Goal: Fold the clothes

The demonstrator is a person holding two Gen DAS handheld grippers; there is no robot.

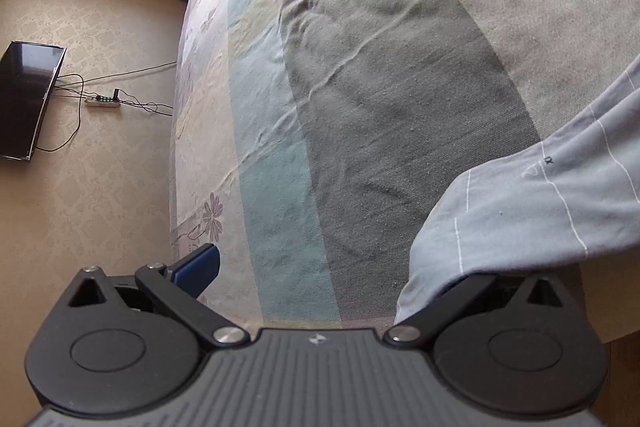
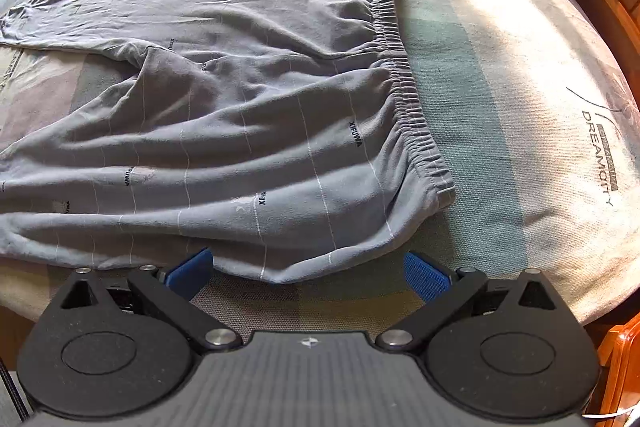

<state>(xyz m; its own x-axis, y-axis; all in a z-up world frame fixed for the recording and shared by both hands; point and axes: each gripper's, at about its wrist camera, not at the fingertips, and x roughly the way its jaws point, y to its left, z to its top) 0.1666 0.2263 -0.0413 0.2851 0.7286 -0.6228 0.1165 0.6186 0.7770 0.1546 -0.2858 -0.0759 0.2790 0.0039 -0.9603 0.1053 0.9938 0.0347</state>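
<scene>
Grey trousers (image 2: pixel 240 115) with thin white lines lie on a grey-, teal- and cream-striped bedsheet (image 2: pixel 500 99).

Both wrist views close above bed (image 1: pixel 360 107), sharing trousers (image 2: pixel 240 107)

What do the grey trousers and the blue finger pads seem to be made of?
The trousers look like thin, soft matte cotton-type knit: they wrinkle loosely and the waistband is gathered elastic. The pads look like rubber or soft plastic, matte, with a fine ribbed grip texture; which one is unclear.
</scene>
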